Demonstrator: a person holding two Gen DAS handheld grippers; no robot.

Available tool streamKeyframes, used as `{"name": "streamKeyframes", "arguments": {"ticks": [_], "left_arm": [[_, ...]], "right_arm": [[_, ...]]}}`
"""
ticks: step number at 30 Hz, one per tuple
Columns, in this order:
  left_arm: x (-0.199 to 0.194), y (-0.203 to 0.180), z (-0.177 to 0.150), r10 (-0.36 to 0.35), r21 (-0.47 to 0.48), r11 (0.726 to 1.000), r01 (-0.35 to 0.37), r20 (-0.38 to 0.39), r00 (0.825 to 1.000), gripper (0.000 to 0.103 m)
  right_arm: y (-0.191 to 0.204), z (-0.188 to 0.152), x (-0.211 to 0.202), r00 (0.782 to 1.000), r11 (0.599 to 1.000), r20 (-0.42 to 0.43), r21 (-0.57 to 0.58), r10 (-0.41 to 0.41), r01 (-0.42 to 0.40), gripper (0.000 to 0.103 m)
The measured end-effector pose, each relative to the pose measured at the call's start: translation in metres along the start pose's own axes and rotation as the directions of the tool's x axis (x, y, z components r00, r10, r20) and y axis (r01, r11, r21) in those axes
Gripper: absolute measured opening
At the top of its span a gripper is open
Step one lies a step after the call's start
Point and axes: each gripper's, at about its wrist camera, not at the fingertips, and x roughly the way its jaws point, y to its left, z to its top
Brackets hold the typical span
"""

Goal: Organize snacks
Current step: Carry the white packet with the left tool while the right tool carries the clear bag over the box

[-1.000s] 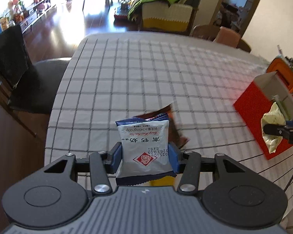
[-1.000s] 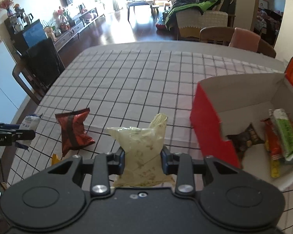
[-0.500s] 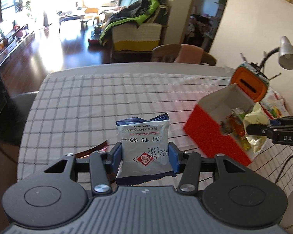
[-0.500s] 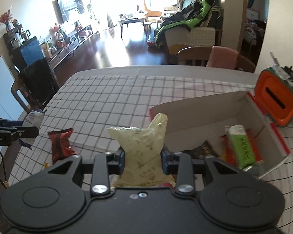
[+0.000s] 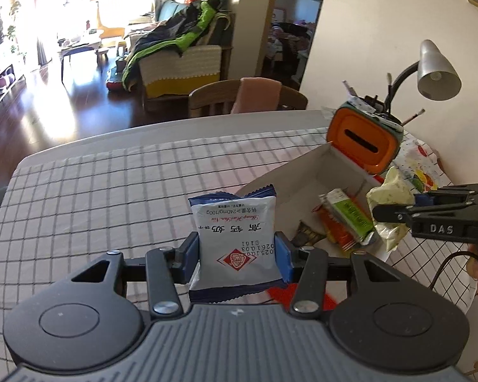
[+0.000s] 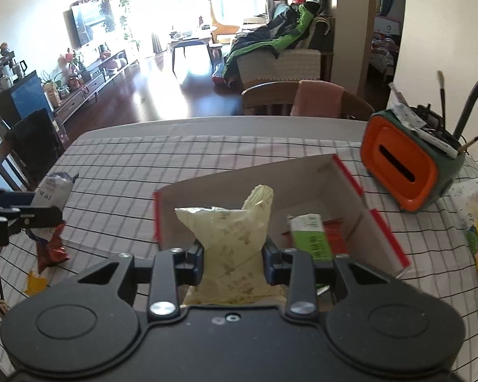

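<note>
A sunlit living room lies behind a table spread with a white cloth ruled in dark grid lines, and on it stands the open red cardboard box with a pale inside, the landmark here. The left gripper pinches a white and dark blue foil snack packet just short of the box's near wall. The right gripper is clamped on a pale yellow-green crinkled snack bag, which hangs over the box's near edge.

To do this step well, I would carry each packet fully over the box's open middle, lower it below the rim, and only then spread the jaws, one hand at a time so the two do not collide.

Inside the box, toward its right end, lie a green-labelled bar packet and an orange-red packet, leaving less free floor there. Left of the box, a dark red crisp packet and a small yellow wrapper lie on the cloth. Beyond the box's right end stands an orange and green desk organiser with brushes, close enough to catch an elbow.
</note>
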Motion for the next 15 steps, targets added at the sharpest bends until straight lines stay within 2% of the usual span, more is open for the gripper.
{"name": "streamKeyframes", "arguments": {"ticks": [4, 15], "left_arm": [[0.016, -0.024, 0.011, -0.006, 0.022, 1.0, 0.006, -0.01, 1.0, 0.048], [0.078, -0.08, 0.025, -0.015, 0.077, 0.997, 0.024, -0.12, 0.993, 0.048]], "right_arm": [[-0.021, 0.0, 0.006, 1.0, 1.0, -0.015, 0.007, -0.015, 0.015, 0.034], [-0.069, -0.005, 0.034, 0.994, 0.998, -0.089, 0.01, -0.055, 0.056, 0.034]]}}
